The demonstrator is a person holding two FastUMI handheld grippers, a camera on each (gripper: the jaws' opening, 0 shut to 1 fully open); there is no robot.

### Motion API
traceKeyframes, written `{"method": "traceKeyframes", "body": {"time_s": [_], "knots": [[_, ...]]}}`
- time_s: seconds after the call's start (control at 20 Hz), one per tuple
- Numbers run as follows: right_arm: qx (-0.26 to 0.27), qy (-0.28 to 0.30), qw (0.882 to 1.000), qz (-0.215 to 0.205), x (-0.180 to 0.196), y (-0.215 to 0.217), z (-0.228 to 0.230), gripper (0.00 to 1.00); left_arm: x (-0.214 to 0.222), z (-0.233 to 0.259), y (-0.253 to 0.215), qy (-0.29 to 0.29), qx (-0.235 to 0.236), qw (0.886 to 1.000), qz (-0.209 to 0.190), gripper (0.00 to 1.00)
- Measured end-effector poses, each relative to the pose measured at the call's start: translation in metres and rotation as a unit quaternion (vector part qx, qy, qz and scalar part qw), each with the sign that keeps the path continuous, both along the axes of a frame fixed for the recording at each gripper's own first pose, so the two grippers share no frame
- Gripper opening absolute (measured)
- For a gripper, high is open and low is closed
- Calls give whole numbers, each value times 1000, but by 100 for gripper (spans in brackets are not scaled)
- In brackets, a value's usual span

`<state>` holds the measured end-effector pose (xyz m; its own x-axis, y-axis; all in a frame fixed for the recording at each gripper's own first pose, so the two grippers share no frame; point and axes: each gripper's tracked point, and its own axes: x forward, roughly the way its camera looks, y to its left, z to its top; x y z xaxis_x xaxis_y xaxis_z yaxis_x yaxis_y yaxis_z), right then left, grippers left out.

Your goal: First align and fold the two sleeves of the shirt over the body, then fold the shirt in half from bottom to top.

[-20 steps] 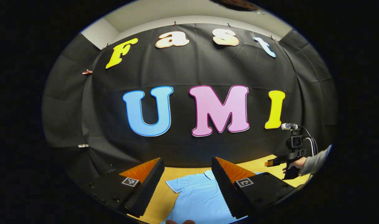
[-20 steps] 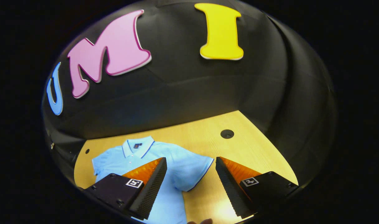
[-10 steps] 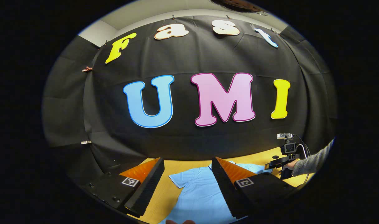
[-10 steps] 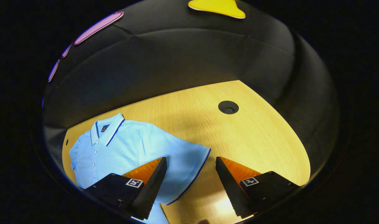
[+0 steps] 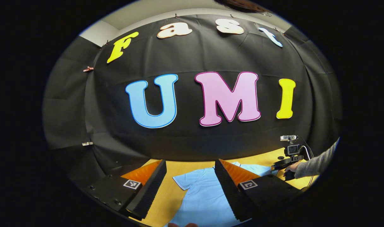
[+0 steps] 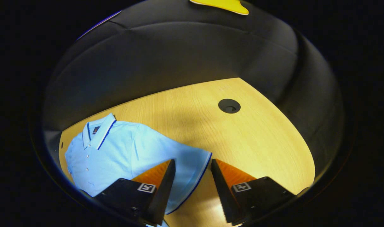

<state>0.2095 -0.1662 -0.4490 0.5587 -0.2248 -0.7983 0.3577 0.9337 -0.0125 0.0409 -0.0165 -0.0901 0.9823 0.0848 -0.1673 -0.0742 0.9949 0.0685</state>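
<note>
A light blue polo shirt (image 6: pixel 122 154) lies flat, front up, on the wooden table (image 6: pixel 258 142), its collar (image 6: pixel 99 132) toward the far left. Its dark-trimmed sleeve (image 6: pixel 195 159) spreads out to the side. My right gripper (image 6: pixel 192 160) hovers just over that sleeve's hem, open, its jaws partly narrowed and the hem in the gap between them. In the left gripper view, my left gripper (image 5: pixel 190 161) is open above the shirt (image 5: pixel 201 195), over the other sleeve (image 5: pixel 184 181). Farther right there, a hand in a grey sleeve (image 5: pixel 314 164) holds the right gripper (image 5: pixel 288 162).
A round black cable hole (image 6: pixel 229 106) sits in the table beyond the sleeve. Black cloth walls stand close behind and to the sides of the table. Bare wood (image 6: pixel 242 132) lies to the right of the shirt.
My right gripper has tipped down and come close over the spread sleeve, and its jaws have narrowed. The left gripper has tilted slightly, staying open above the shirt.
</note>
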Motion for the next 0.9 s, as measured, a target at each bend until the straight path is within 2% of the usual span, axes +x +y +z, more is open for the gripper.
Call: {"method": "traceKeyframes", "body": {"time_s": [0.1,0.15,0.2,0.25,0.35,0.55,0.7,0.9], "knots": [[-4,4,1000,-3,2,1,-2,31,0,-1,3,2,0,1000,1,98],[-1,8,1000,-5,2,2,-1,31,0,-1,5,2,0,1000,2,98],[7,13,1000,-4,2,6,1,24,-1,-1,7,3,0,1000,3,98],[9,14,1000,-1,4,9,0,10,-1,-2,10,4,1,1000,4,98],[7,11,1000,9,6,11,1,5,-3,-2,14,4,1,1000,7,98],[-6,-36,999,39,25,34,29,5,-8,-1,25,2,-2,1000,11,98],[12,-65,995,75,40,84,53,5,-13,-1,35,1,-5,1000,14,98],[30,-81,986,143,51,172,70,5,-23,1,55,-1,-13,1000,25,98]]}}
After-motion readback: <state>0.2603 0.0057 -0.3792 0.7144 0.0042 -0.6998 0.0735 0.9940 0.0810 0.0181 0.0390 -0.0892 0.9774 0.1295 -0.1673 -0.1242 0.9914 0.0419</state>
